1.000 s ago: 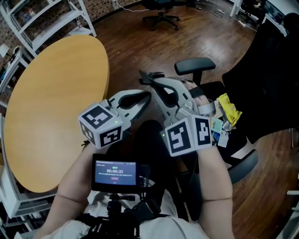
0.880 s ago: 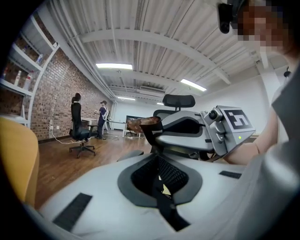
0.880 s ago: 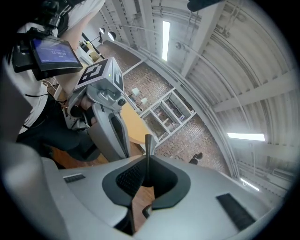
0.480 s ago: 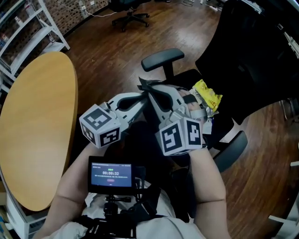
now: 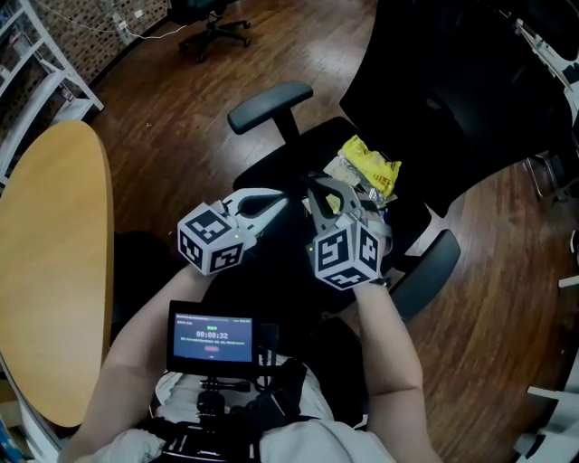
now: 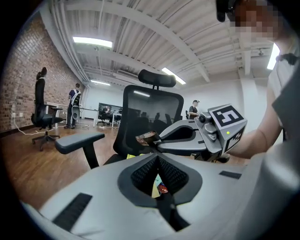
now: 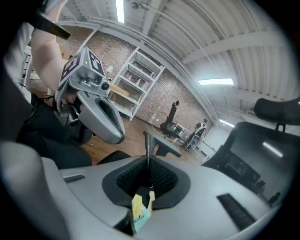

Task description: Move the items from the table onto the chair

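Observation:
A black office chair [image 5: 271, 163] stands in front of me, its seat holding a yellow packet [image 5: 369, 166] and a few smaller packets beside it. My right gripper [image 5: 316, 184] hovers over the seat just left of that pile, shut on a thin brown wrapper [image 6: 146, 138] that stands edge-on between its tips [image 7: 147, 145]. The left gripper [image 5: 281, 201] sits close on its left, over the seat's front, jaws shut with nothing seen held between them [image 6: 157, 158]. The round wooden table [image 5: 54, 271] lies at the far left with no items on the part in view.
The chair's armrests [image 5: 269, 102] [image 5: 425, 271] flank the seat and its tall backrest [image 5: 452, 81] rises at the upper right. White shelving [image 5: 36, 54] and another office chair [image 5: 213, 27] stand on the wooden floor beyond. A screen [image 5: 213, 335] hangs at my chest.
Both grippers have swung away from the table and down over the chair seat. The right one has rolled and now sits beside the packets; the table has slid to the view's left edge.

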`<state>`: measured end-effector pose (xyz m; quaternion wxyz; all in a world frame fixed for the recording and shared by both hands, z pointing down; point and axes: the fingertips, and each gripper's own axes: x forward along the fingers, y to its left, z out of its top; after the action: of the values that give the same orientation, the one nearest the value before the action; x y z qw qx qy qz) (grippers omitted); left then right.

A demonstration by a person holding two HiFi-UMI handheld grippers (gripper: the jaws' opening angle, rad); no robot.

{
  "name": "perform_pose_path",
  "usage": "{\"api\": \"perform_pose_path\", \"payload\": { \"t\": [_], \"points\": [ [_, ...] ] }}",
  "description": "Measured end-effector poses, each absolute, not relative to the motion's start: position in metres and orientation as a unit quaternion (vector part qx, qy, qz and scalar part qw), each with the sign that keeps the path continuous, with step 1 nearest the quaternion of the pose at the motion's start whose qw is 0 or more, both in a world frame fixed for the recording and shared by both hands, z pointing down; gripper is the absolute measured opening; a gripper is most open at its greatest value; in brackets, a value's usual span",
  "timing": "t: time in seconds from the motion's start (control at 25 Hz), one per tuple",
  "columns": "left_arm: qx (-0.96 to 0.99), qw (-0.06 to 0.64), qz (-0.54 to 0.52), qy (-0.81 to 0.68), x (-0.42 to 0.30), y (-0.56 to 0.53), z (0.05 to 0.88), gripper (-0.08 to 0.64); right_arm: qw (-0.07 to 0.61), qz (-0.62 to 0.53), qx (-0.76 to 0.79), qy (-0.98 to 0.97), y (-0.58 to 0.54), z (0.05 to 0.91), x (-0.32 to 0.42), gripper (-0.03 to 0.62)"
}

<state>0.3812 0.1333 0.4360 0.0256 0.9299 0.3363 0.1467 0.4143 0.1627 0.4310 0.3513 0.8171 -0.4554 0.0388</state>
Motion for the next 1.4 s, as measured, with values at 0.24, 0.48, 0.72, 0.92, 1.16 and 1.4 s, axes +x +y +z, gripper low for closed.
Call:
{"api": "perform_pose_path", "payload": {
  "t": [0.24, 0.48, 0.72, 0.92, 1.16, 1.4],
  "points": [
    [0.92, 0.037, 0.18, 0.346, 0.393, 0.155, 0.487, 0.011, 0.344, 0.129, 0.824, -0.431, 0.196, 0.493, 0.434, 0.025],
    [0.911, 0.046, 0.202, 0.357, 0.403, 0.175, 0.515, 0.011, 0.337, 0.187, 0.818, -0.428, 0.206, 0.538, 0.448, 0.026],
    [0.905, 0.05, 0.224, 0.359, 0.404, 0.183, 0.536, 0.011, 0.324, 0.263, 0.806, -0.421, 0.217, 0.598, 0.453, 0.048],
    [0.904, 0.051, 0.225, 0.359, 0.403, 0.182, 0.537, 0.011, 0.33, 0.297, 0.789, -0.424, 0.221, 0.62, 0.448, 0.152],
    [0.918, 0.062, 0.197, 0.338, 0.399, 0.158, 0.507, 0.011, 0.274, 0.242, 0.817, -0.446, 0.202, 0.572, 0.449, 0.15],
    [0.949, 0.049, 0.13, 0.284, 0.372, 0.111, 0.437, 0.011, 0.106, 0.138, 0.823, -0.54, 0.124, 0.457, 0.428, 0.0]
  ]
}}
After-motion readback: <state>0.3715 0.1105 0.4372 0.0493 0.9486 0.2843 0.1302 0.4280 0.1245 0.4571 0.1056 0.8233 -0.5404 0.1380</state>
